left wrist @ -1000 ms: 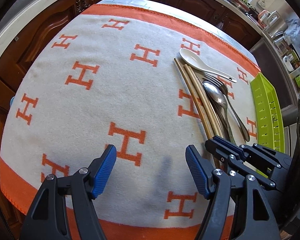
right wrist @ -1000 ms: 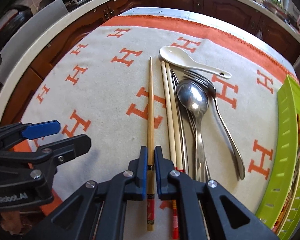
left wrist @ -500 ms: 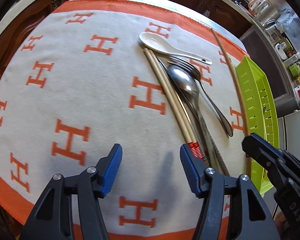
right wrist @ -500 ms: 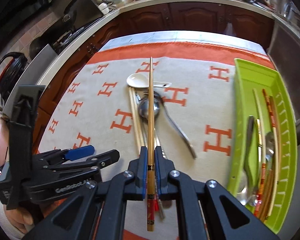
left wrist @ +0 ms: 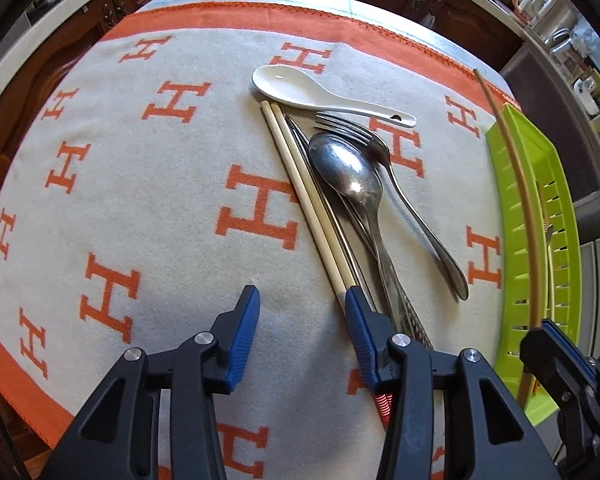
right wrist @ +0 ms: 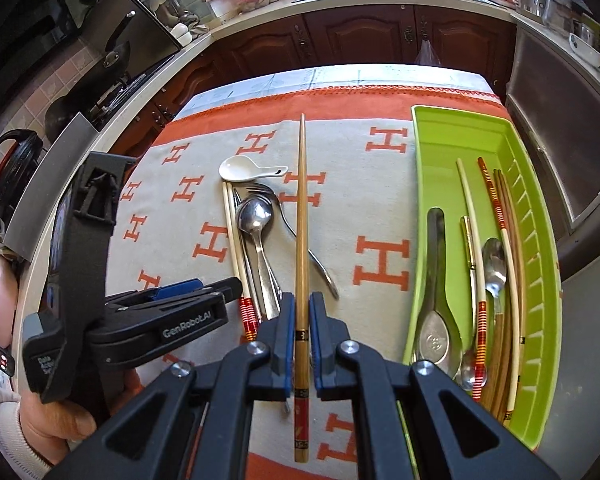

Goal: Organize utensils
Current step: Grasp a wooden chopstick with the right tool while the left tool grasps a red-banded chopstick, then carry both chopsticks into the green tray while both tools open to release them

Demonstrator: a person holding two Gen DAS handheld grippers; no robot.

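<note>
My right gripper (right wrist: pixel 302 308) is shut on a brown chopstick (right wrist: pixel 301 200), held in the air above the cloth between the utensil pile and the green tray (right wrist: pixel 456 128). In the left wrist view the same chopstick (left wrist: pixel 516 184) arcs in front of the tray (left wrist: pixel 540 184). The pile holds a white ceramic spoon (left wrist: pixel 300 88), two pale chopsticks (left wrist: pixel 300 184), a metal spoon (left wrist: pixel 344 168) and a fork (left wrist: pixel 352 128). My left gripper (left wrist: pixel 300 304) hovers at the pile's near end. Its jaws are closing with only cloth between them, and its right finger sits over the pale chopsticks' ends.
A cream cloth (left wrist: pixel 140 200) with orange H marks covers the table. The tray holds several chopsticks and spoons (right wrist: pixel 436 320). Dark cabinets and a counter ring the table. A hand (right wrist: pixel 52 420) holds the left gripper's handle at lower left.
My right gripper lifted the brown chopstick off the cloth and carried it right, toward the tray. My left gripper moved right to the pile and its jaws narrowed.
</note>
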